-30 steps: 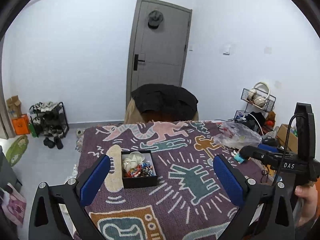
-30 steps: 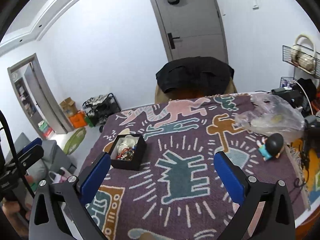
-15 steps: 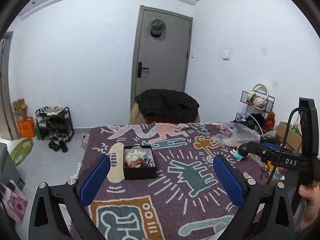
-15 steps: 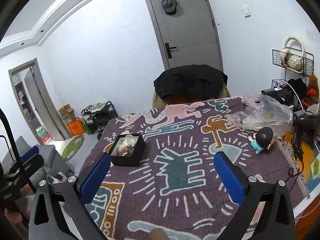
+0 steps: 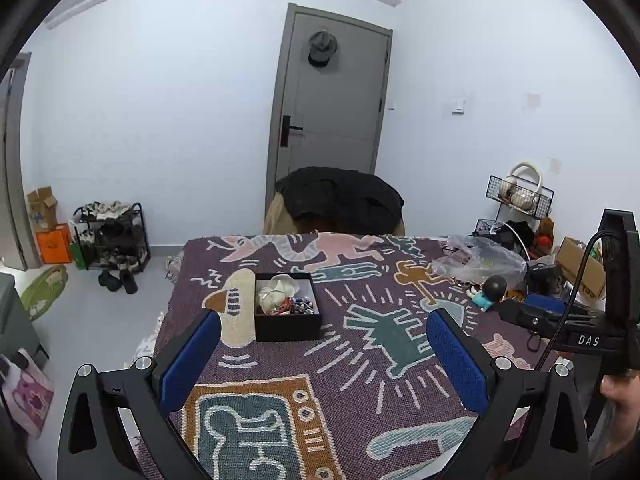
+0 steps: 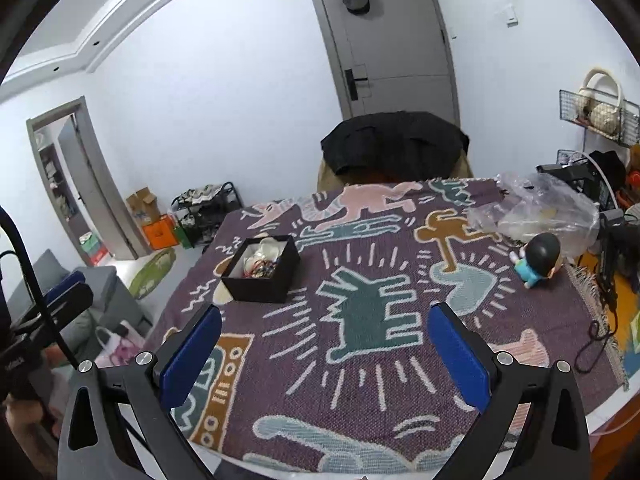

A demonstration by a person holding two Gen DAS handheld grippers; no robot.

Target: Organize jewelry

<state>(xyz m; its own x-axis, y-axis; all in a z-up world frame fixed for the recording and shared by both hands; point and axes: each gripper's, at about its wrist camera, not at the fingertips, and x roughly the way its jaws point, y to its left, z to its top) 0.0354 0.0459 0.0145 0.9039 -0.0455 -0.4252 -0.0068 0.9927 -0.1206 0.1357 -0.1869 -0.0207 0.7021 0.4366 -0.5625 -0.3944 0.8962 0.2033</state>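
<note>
A small black open box point(image 5: 287, 321) full of mixed jewelry, with white pieces and coloured beads point(image 5: 285, 297), sits on the patterned purple tablecloth point(image 5: 360, 364); it also shows in the right wrist view point(image 6: 261, 276). My left gripper point(image 5: 324, 358) is open and empty, held above the table's near side, the box just beyond its left finger. My right gripper point(image 6: 325, 354) is open and empty above the near edge, the box further off to the front left.
A clear plastic bag point(image 6: 536, 212) and a small blue figurine with black hair point(image 6: 538, 258) lie at the table's right. A chair draped with a black jacket point(image 5: 340, 200) stands behind the table. Cables and clutter point(image 6: 608, 240) sit off the right edge.
Both grippers have pulled back and risen slightly; the box and table look farther away and more of the cloth's near part shows. Both stay open and empty.
</note>
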